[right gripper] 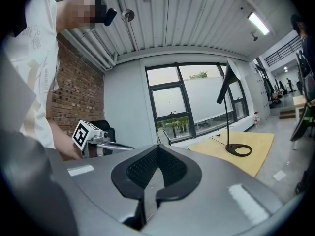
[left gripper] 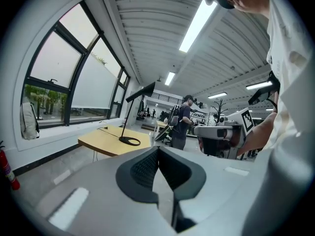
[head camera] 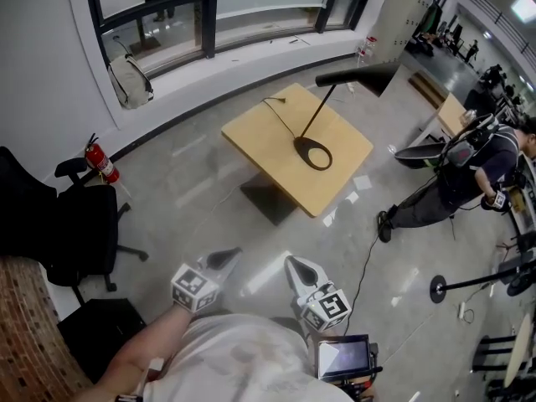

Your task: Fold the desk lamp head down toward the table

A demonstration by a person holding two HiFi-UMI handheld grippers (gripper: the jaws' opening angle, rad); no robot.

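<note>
A black desk lamp stands on a small wooden table (head camera: pixel 268 132). Its ring base (head camera: pixel 312 153) sits near the table's middle, a thin stem leans up from it, and the long flat head (head camera: pixel 356 78) juts out above the far right corner. A black cable (head camera: pixel 280 115) trails across the tabletop. The lamp (left gripper: pixel 133 114) also shows in the left gripper view, and the lamp (right gripper: pixel 231 112) in the right gripper view. My left gripper (head camera: pixel 228 260) and right gripper (head camera: pixel 298 268) are both shut and empty, held close to my body, well short of the table.
A black office chair (head camera: pixel 67 224) and a red fire extinguisher (head camera: pixel 100 162) are at the left. A backpack (head camera: pixel 130 80) hangs by the window. A person (head camera: pixel 456 182) crouches at the right among stands and cables. Brick wall (head camera: pixel 33 342) at the lower left.
</note>
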